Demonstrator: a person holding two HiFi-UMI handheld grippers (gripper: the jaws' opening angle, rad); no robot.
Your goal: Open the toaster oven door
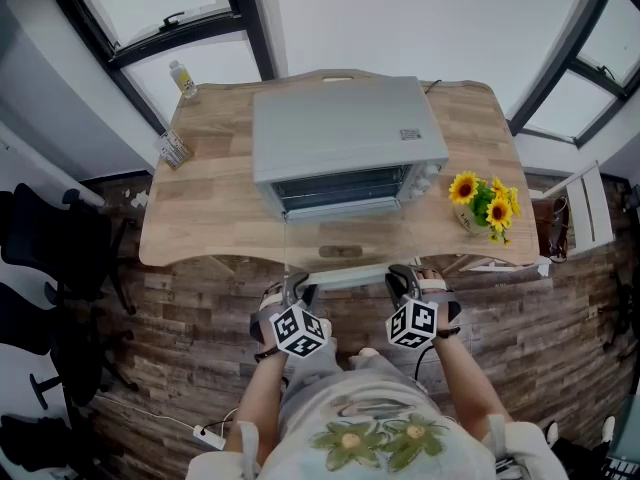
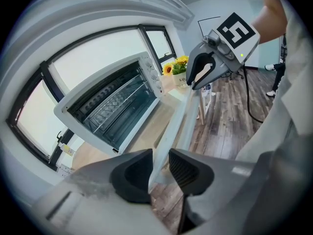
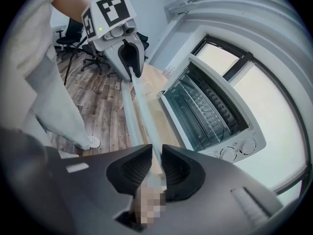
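A silver toaster oven (image 1: 345, 138) stands on the wooden table (image 1: 200, 218) with its glass door (image 1: 345, 236) folded down flat toward me. The cavity and wire rack show in both gripper views (image 2: 112, 102) (image 3: 210, 111). The door's pale handle bar (image 1: 345, 275) hangs past the table's front edge. My left gripper (image 1: 297, 290) (image 2: 160, 163) grips the bar's left end, its pads against the bar (image 2: 181, 121). My right gripper (image 1: 405, 280) (image 3: 157, 163) is shut on the right end of the bar (image 3: 142, 106). Each gripper sees the other along the bar.
A pot of sunflowers (image 1: 487, 203) sits on the table right of the oven. A small bottle (image 1: 183, 78) and a box (image 1: 174, 148) stand at the table's back left. Black office chairs (image 1: 50, 268) are on the left, a white chair (image 1: 590, 208) on the right, a power strip (image 1: 210, 435) on the floor.
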